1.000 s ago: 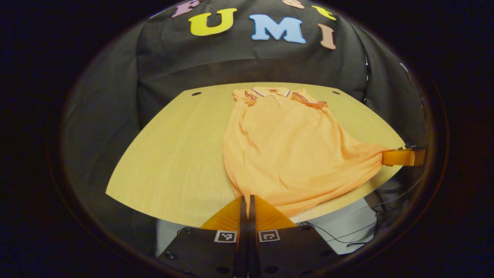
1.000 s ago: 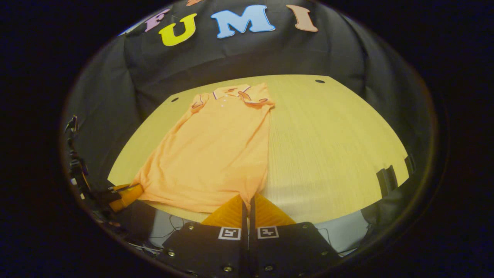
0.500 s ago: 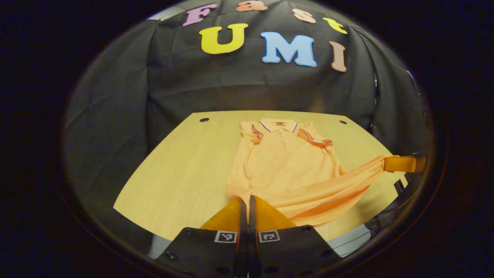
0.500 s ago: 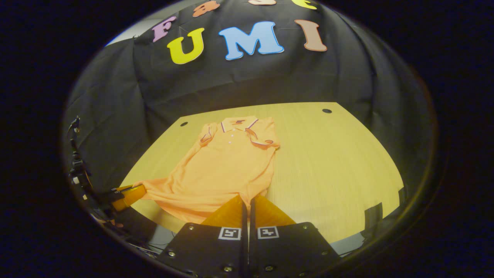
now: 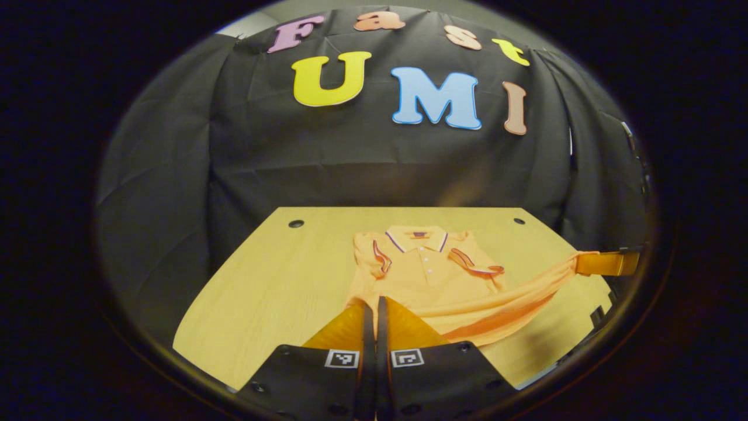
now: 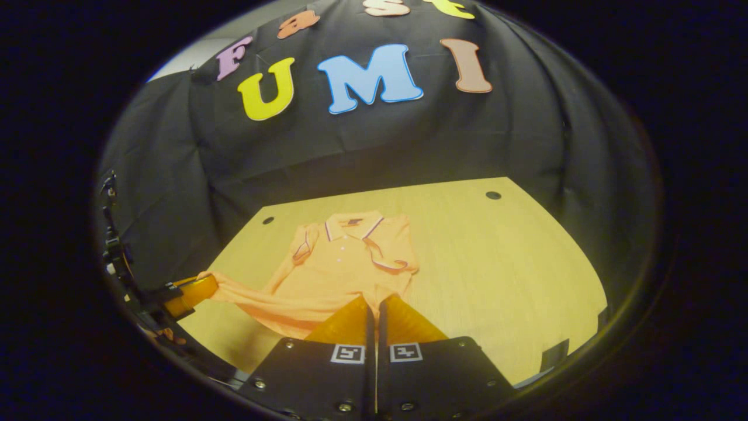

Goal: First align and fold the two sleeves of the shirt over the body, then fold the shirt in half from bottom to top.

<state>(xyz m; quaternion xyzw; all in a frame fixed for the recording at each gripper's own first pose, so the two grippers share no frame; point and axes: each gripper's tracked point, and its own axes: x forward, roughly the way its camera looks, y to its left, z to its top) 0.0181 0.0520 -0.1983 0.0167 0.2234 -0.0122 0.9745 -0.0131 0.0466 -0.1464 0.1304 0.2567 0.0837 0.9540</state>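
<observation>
An orange polo shirt [image 5: 429,275] [image 6: 345,266] lies collar-away on the wooden table [image 5: 274,280], both sleeves folded over its chest. My left gripper [image 5: 374,304] is shut on the left corner of the shirt's hem, held above the shirt's body. My right gripper [image 6: 374,304] is shut on the right hem corner. The hem hangs stretched between them, lifted off the table. The right gripper [image 5: 608,263] appears at the right edge of the left gripper view. The left gripper [image 6: 190,292] appears at the left of the right gripper view.
The table [image 6: 497,263] has bare wood on both sides of the shirt and small dark holes [image 5: 296,223] [image 6: 493,195] near its far corners. The black cloth wall [image 5: 374,158] stands right behind the far edge. Cables and a hand show at the far left [image 6: 117,257].
Both grippers have carried the hem up and forward toward the collar. The lower half of the shirt has risen off the table, so less of the body shows flat.
</observation>
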